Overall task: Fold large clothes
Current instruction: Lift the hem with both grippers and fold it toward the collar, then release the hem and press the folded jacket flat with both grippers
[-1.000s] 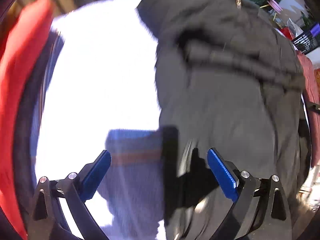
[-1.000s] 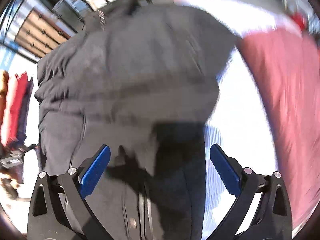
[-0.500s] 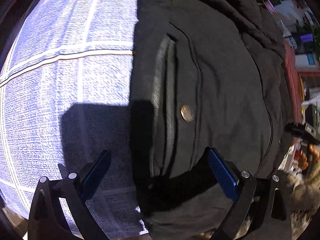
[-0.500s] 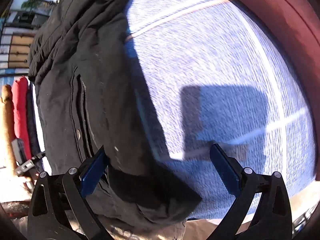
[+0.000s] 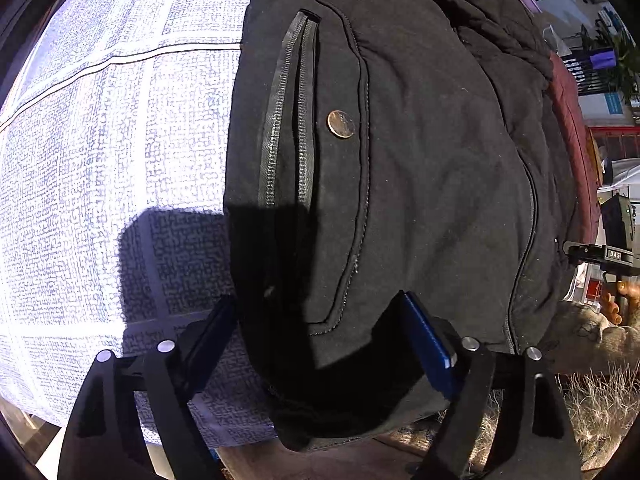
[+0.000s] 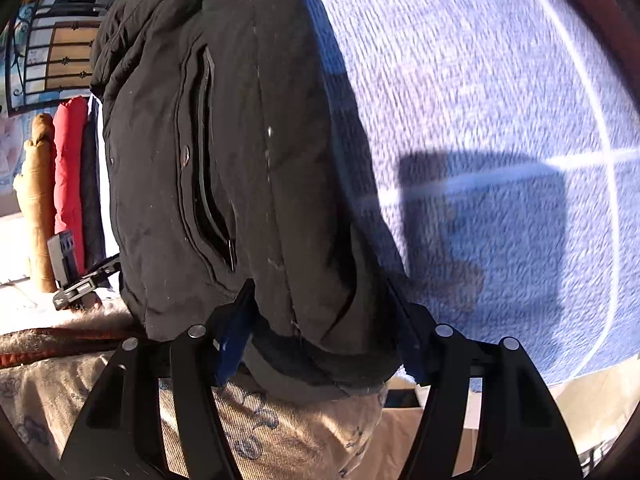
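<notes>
A black padded jacket (image 5: pixel 420 184) lies on a blue-white woven cloth (image 5: pixel 120 160), with a zip pocket and a brass snap (image 5: pixel 341 124). My left gripper (image 5: pixel 320 332) is closing around the jacket's near hem corner, its blue pads (image 5: pixel 428 344) against the fabric. In the right wrist view the same jacket (image 6: pixel 240 140) fills the left half. My right gripper (image 6: pixel 324 328) is closing around the other hem corner, the fabric bunched between its fingers (image 6: pixel 232 340).
The cloth (image 6: pixel 500 160) covers the surface under the jacket. A maroon cushion edge (image 5: pixel 576 140) lies beyond the jacket. Rolled red and tan items (image 6: pixel 68 168) stand at the left. A patterned beige fabric (image 6: pixel 260 420) lies below the near edge.
Both grippers have dropped to the jacket's near hem. Their jaws have narrowed from wide open and now press on the fabric at each corner.
</notes>
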The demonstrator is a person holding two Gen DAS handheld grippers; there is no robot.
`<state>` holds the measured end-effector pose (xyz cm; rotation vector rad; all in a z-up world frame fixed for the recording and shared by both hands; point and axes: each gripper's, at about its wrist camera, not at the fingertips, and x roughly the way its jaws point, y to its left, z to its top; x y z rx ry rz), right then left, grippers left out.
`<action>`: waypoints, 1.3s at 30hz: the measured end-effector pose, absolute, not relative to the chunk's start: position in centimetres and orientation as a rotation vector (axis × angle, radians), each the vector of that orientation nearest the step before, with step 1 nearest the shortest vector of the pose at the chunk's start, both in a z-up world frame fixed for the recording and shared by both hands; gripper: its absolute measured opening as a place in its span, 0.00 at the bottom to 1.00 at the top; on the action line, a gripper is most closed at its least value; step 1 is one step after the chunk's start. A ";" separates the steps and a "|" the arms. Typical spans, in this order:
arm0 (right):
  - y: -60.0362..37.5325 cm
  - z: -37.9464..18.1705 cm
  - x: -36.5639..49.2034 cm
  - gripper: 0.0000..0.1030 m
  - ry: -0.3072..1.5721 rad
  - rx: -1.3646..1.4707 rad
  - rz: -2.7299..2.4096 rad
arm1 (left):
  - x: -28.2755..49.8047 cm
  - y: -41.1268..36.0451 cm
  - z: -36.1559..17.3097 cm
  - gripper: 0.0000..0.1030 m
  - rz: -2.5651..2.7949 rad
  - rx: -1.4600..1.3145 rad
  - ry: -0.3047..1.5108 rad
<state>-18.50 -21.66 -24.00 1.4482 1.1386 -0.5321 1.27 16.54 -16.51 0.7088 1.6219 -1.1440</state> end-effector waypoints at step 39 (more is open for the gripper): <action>-51.9 -6.4 -4.8 0.15 0.590 1.291 -0.639 | 18.6 -13.2 1.0 0.38 -1.173 0.514 1.118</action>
